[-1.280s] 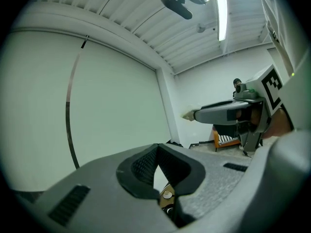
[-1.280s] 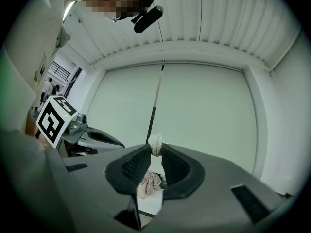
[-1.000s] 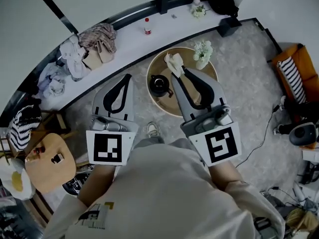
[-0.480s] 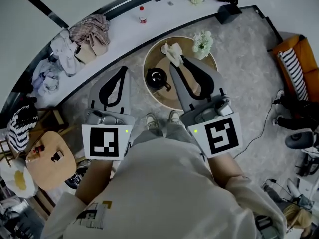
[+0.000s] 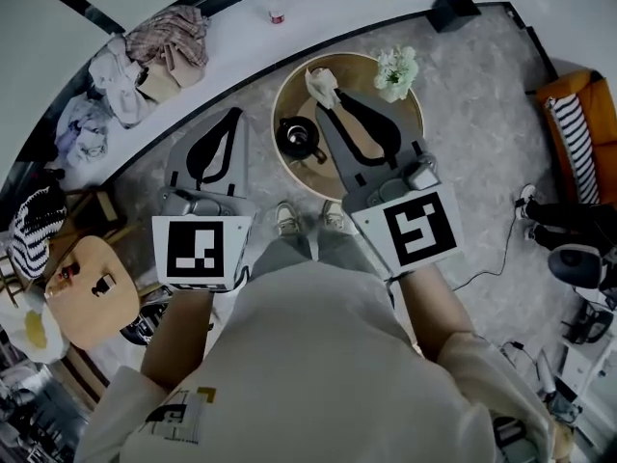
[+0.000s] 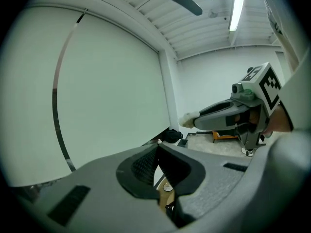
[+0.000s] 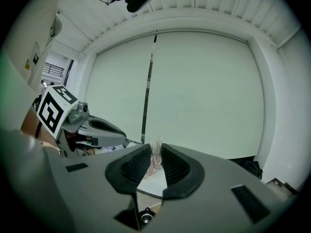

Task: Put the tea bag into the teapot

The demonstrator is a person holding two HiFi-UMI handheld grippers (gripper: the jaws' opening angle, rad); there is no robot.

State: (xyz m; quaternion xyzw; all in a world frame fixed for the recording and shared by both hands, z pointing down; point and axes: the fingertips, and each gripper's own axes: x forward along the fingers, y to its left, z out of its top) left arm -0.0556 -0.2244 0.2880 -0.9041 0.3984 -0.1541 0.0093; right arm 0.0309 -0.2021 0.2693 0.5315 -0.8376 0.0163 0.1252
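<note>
A black teapot stands on the left part of a round wooden table. My right gripper reaches over the table's far left side, just beyond the teapot. It is shut on a pale tea bag, which sticks out past the tips. In the right gripper view the whitish mesh of the tea bag sits pinched between the ribbed pads. My left gripper hangs left of the table over the floor, shut and holding nothing. From the left gripper view, the right gripper shows the tea bag at its tip.
A white flower vase stands on the table's far right. A long white ledge behind carries a heap of clothes and a small bottle. A wooden stool stands at left and an orange seat at right.
The head view has drifted, so table and ledge sit higher in the picture. The right gripper keeps the tea bag and has edged slightly farther past the teapot. The left gripper stays shut.
</note>
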